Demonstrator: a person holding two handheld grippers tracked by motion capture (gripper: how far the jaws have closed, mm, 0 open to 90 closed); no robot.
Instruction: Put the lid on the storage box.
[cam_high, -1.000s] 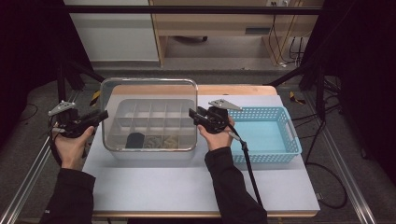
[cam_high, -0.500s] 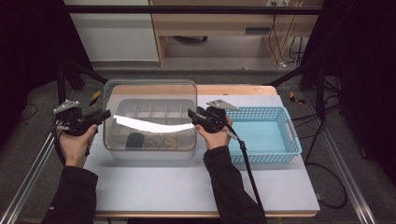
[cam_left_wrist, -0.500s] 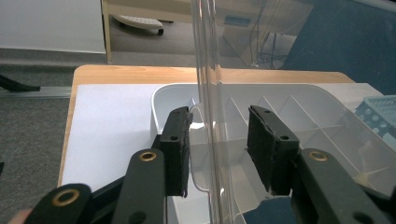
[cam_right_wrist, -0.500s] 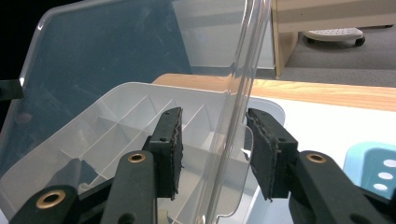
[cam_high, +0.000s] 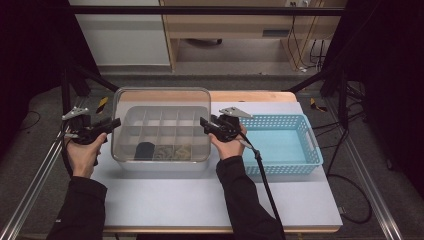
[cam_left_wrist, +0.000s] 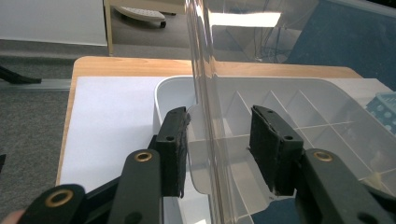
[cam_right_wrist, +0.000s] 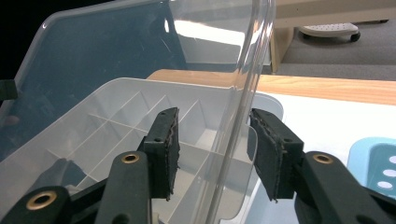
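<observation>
A clear compartment box (cam_high: 165, 131) sits on the white table, with a dark item (cam_high: 146, 149) and some small pieces (cam_high: 172, 151) in its front cells. Its transparent lid (cam_high: 161, 102) is raised over it. My left gripper (cam_high: 113, 124) is at the lid's left side and my right gripper (cam_high: 204, 122) at its right. In the left gripper view the lid's edge (cam_left_wrist: 204, 93) runs between the pads (cam_left_wrist: 173, 149) of my left gripper (cam_left_wrist: 219, 121). The right gripper view shows the lid's rim (cam_right_wrist: 243, 107) between the pads (cam_right_wrist: 273, 154) of my right gripper (cam_right_wrist: 214, 123). Both pairs of jaws have just been opening and stand off the plastic.
An empty light blue basket (cam_high: 280, 119) stands right of the box, close to my right hand. The right gripper's cable (cam_high: 265, 180) trails toward the table's front edge. Bare white tabletop (cam_high: 170, 200) lies in front of the box, with a wooden strip (cam_high: 250, 96) behind.
Half a second ago a bright glare streak crossed the lid, and it is gone now, so the lid has tilted slightly. Both hands stay at the lid's sides.
</observation>
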